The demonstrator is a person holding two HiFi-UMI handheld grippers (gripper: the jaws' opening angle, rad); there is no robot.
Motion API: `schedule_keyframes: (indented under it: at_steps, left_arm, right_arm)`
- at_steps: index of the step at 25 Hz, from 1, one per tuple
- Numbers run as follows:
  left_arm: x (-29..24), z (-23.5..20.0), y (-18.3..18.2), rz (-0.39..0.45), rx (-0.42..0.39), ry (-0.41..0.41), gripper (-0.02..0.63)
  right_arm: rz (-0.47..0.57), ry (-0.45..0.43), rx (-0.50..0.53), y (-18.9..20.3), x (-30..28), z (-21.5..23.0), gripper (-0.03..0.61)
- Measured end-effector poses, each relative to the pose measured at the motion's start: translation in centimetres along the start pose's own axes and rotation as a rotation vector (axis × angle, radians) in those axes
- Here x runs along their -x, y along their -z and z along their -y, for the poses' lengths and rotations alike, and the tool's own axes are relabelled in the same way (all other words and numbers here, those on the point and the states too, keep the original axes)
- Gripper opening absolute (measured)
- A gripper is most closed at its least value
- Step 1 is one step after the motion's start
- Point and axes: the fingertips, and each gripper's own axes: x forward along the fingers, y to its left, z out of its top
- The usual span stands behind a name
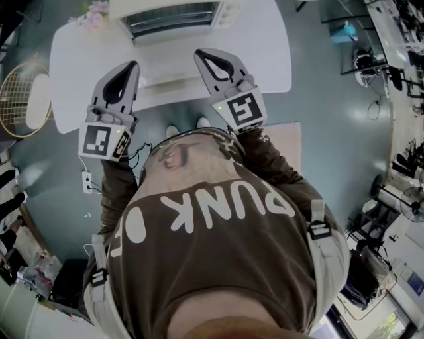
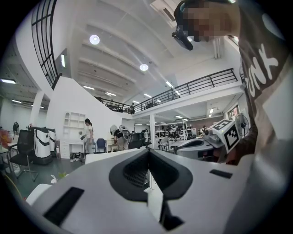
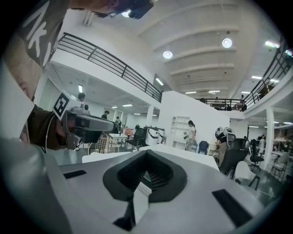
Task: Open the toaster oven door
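The toaster oven (image 1: 173, 16) stood at the far edge of a white table (image 1: 73, 59), about mid-width, its windowed front facing the person. Its door looked shut, though the steep angle made that hard to confirm. Pale flowers (image 1: 93, 13) lay at the table's far left corner.

The left gripper (image 1: 134, 64) was held over the near left part of the table and pointed toward the oven. It was well short of the oven and touched nothing. In the left gripper view its jaws were pressed together with nothing between them (image 2: 149, 151). The right gripper (image 1: 199, 53) was held over the near middle of the table and angled to the far left. Its tips were closer to the oven than the left one's, but also apart from it. The right gripper view showed its jaws closed tight and empty too (image 3: 146, 153).

Both gripper views looked out across a large hall with a railed upper floor. Each also caught the other gripper at its edge.

The person wore a brown shirt (image 1: 218, 218) with white letters. On the floor below the table's near left edge lay a white power strip (image 1: 86, 180).
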Motion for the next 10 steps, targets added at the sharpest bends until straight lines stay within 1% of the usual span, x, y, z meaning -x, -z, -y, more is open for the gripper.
schedule_keyframes:
  at_steps: [4,10]
  left_arm:
    - [0.22,0.07,0.06,0.001,0.000,-0.001,0.003]
    - [0.70,0.14,-0.13,0.005,-0.001,-0.003,0.003]
  right_arm:
    - [-0.005,-0.005,-0.024,0.23,0.00,-0.11,0.009]
    - [-0.010,-0.005,-0.007,0.11,0.21,-0.46,0.009]
